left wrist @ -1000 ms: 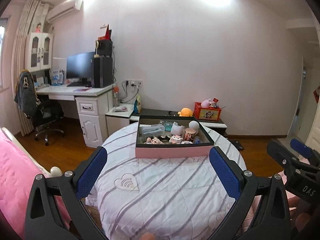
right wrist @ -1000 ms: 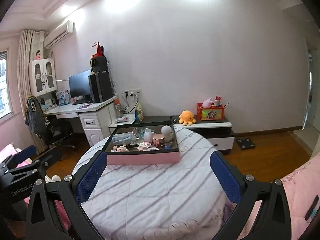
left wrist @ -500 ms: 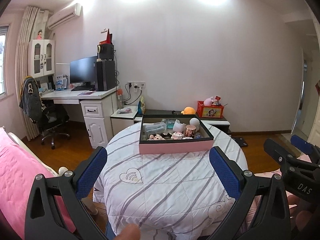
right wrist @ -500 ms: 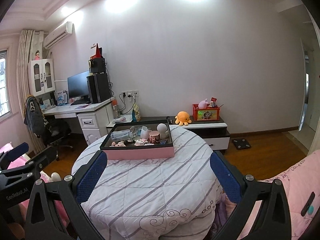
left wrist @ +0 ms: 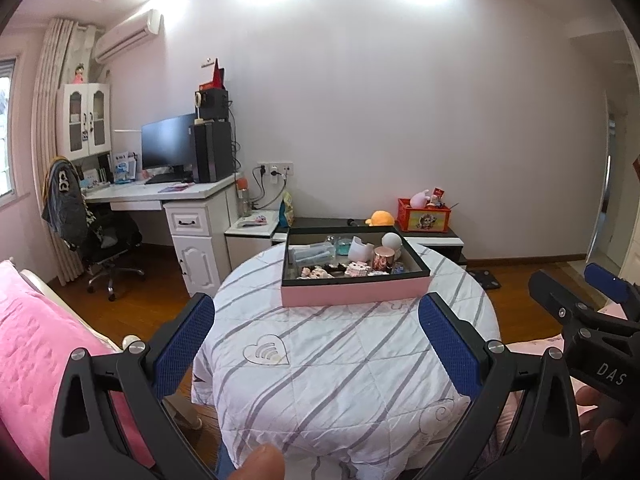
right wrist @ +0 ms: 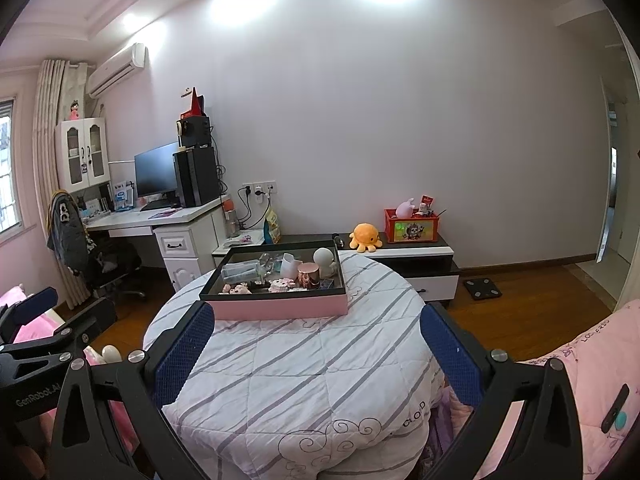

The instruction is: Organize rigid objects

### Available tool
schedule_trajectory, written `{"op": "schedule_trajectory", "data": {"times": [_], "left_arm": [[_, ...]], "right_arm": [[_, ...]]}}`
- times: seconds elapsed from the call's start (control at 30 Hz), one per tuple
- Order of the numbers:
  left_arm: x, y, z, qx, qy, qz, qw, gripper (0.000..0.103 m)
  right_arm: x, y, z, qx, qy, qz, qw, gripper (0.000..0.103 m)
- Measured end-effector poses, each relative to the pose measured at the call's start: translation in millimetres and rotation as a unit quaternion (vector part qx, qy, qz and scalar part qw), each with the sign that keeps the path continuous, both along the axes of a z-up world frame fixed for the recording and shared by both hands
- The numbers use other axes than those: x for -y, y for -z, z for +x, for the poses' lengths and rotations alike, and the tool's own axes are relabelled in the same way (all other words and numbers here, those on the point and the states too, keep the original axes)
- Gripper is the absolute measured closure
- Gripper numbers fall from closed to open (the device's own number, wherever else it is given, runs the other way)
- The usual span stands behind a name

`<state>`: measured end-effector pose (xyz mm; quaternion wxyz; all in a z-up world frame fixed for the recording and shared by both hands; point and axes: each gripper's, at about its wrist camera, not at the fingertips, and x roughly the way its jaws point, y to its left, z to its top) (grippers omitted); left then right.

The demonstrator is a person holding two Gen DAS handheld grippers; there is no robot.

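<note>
Lying well beyond both wide-spread, empty grippers, left [left wrist: 316, 336] and right [right wrist: 318, 340]: pink tray [left wrist: 354, 294] of trinkets.

A tray [left wrist: 354, 294] sits on the counter [left wrist: 344, 364] — a cup [left wrist: 383, 259] and ball [left wrist: 391, 241] inside at right, a box [left wrist: 312, 255] at left. Behind: a low cabinet [right wrist: 416, 258] — desk [right wrist: 160, 216] further left.

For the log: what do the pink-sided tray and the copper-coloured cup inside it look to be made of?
The tray looks like matte cardboard or thin board: flat pink sides, dark rim, no shine. The cup looks metallic or metal-coated, its rose-copper surface showing bright glints; plated plastic or glass cannot be ruled out.
</note>
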<state>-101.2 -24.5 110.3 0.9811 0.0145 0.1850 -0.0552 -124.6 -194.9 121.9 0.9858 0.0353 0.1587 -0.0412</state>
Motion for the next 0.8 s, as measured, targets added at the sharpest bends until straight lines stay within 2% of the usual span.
{"op": "schedule_trajectory", "data": {"times": [0.8], "left_arm": [[-2.7, 0.6, 0.5, -0.003, 0.001, -0.003, 1.0000, 0.000]], "right_arm": [[-1.7, -0.1, 1.7, 0.000, 0.001, -0.002, 1.000, 0.000]]}}
